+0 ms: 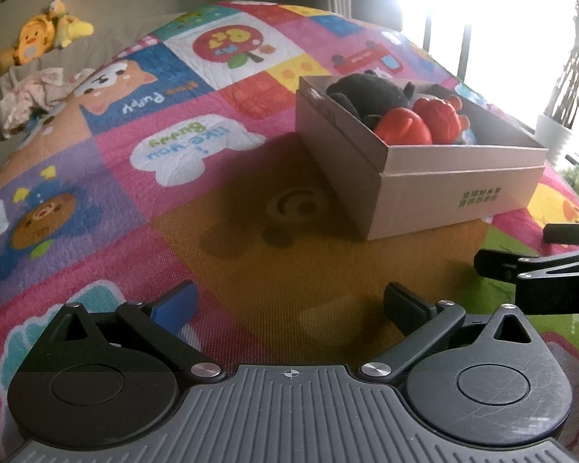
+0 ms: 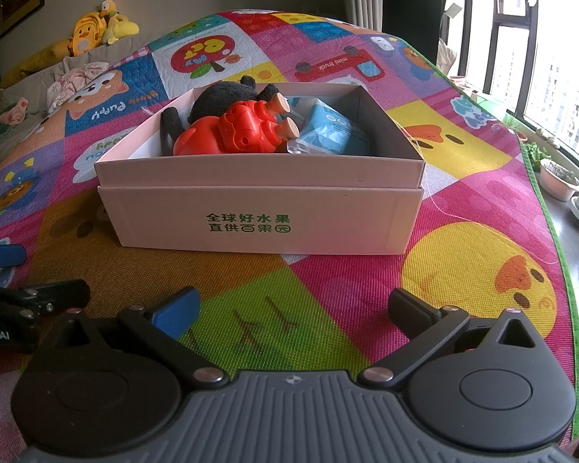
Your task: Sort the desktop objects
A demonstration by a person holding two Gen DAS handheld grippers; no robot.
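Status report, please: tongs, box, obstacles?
Left tongs open, empty. Right tongs open, empty. Box holds red toy, black plush, blue packet. Nothing in the way.

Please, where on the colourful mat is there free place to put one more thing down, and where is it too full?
Bare mat lies between the open left gripper and the pink cardboard box, and between the open right gripper and the box front. Inside, it is crowded: black plush toy, red plastic robot toy, blue packet.
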